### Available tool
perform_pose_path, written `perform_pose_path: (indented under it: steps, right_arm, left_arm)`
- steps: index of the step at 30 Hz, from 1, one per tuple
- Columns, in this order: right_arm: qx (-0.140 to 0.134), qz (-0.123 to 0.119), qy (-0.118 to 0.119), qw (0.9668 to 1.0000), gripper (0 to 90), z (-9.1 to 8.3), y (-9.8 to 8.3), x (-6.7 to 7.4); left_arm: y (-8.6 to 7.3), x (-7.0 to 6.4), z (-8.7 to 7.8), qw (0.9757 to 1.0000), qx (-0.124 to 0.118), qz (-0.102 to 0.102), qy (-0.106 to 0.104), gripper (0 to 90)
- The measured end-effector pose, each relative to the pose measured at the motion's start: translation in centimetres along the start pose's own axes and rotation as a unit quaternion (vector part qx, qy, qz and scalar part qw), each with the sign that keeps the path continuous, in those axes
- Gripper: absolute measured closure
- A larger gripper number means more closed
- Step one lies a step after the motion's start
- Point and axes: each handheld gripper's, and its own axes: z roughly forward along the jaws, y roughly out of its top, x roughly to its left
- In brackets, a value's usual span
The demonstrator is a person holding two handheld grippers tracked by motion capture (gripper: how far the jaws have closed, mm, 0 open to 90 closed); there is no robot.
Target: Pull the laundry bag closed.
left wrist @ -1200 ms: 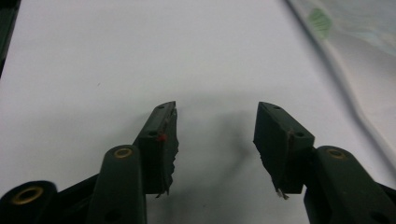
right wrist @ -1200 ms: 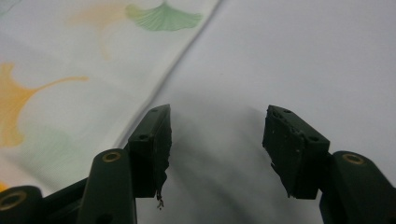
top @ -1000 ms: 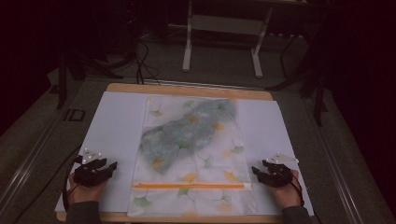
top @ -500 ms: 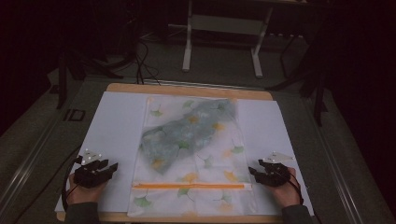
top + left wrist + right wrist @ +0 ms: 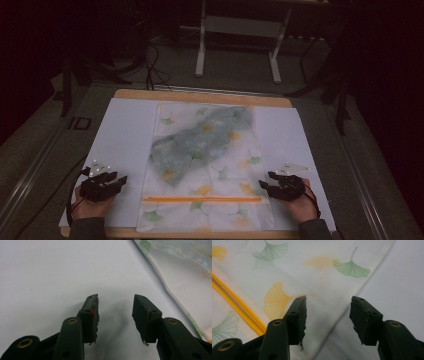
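A translucent zip bag (image 5: 205, 165) printed with ginkgo leaves lies flat in the middle of the table, an orange zip strip (image 5: 200, 199) near its front end. A bluish-green cloth (image 5: 192, 145) shows folded inside it. My left gripper (image 5: 120, 181) rests open on the white sheet just left of the bag's front corner; its jaws (image 5: 115, 315) hold nothing, and the bag's edge (image 5: 180, 282) lies to their right. My right gripper (image 5: 261, 185) is open at the bag's right edge, with its jaws (image 5: 328, 317) straddling that edge (image 5: 342, 315) above the orange strip (image 5: 239, 307).
A white sheet (image 5: 125, 135) covers the wooden table (image 5: 200, 95). Beyond the table's far edge stand a white metal frame (image 5: 240, 45) and dark cables (image 5: 150, 70) on the floor. A person's hands hold both grippers at the front edge.
The right gripper has edged left toward the bag's right edge. The left gripper has shifted slightly right. The bag has not moved.
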Motion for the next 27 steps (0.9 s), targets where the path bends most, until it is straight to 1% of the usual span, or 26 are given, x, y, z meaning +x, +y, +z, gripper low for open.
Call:
perform_pose_path:
  steps: [3,4,5,6,7,8,9,11,13,15,16,17,18,19,26,27]
  right_arm:
    - [0.002,-0.001,0.006,1.0,49.4,0.1,0.1,0.3]
    - [0.002,-0.005,0.014,0.9999,49.7,0.2,0.3,0.5]
    - [0.002,-0.005,0.014,0.9999,49.7,0.2,0.3,0.5]
    - [0.005,-0.013,0.014,0.9998,49.1,0.4,0.4,0.8]
    - [0.005,-0.013,0.014,0.9998,49.1,0.4,0.4,0.8]
    - [0.006,-0.021,0.016,0.9996,48.3,0.5,0.6,1.1]
    - [0.006,-0.021,0.016,0.9996,48.3,0.5,0.6,1.1]
    - [0.006,-0.029,0.015,0.9994,47.6,0.6,0.7,1.4]
    - [0.006,-0.031,0.015,0.9994,47.6,0.6,0.8,1.6]
    - [0.004,-0.038,0.018,0.9991,47.5,0.7,1.1,2.0]
    - [0.004,-0.038,0.018,0.9991,47.5,0.7,1.1,2.0]
    - [0.003,-0.039,0.022,0.999,47.5,0.8,1.3,2.3]
    - [0.003,-0.039,0.022,0.999,47.5,0.8,1.3,2.3]
    - [0.005,-0.046,0.026,0.9986,47.5,1.0,1.4,2.6]
    - [0.012,-0.061,0.037,0.9974,49.2,1.6,1.8,3.6]
    - [0.014,-0.07,0.042,0.9966,50.4,1.6,1.9,3.8]
  left_arm:
    - [0.0,0.0,-0.1,1.0,-0.004,-0.001,-0.004,56.2]
    - [0.0,-0.1,-0.1,1.0,-0.007,0.0,-0.006,56.0]
    - [0.0,-0.1,-0.1,1.0,-0.007,0.0,-0.006,55.8]
    - [0.0,-0.1,-0.1,1.0,-0.006,0.0,-0.007,55.5]
    - [0.0,-0.1,-0.1,1.0,-0.006,0.0,-0.007,55.4]
    - [0.0,-0.1,-0.1,1.0,-0.003,0.001,-0.008,55.4]
    - [0.0,-0.1,-0.1,1.0,-0.003,0.001,-0.008,55.4]
    - [0.1,-0.1,-0.1,0.9999,-0.004,0.003,-0.01,55.4]
    - [0.1,-0.2,-0.1,0.9999,-0.004,0.004,-0.013,55.4]
    - [0.1,-0.3,-0.1,0.9998,-0.001,0.01,-0.017,55.5]
    - [0.1,-0.4,0.0,0.9998,0.0,0.013,-0.017,55.5]
    - [0.2,-0.5,0.0,0.9997,0.0,0.019,-0.018,55.7]
    - [0.2,-0.5,0.0,0.9997,0.0,0.019,-0.018,55.8]
    - [0.3,-0.6,0.0,0.9996,-0.001,0.022,-0.019,56.0]
    - [0.3,-0.7,0.0,0.9995,-0.001,0.022,-0.021,56.5]
    - [0.3,-0.7,-0.1,0.9995,-0.001,0.022,-0.023,56.9]
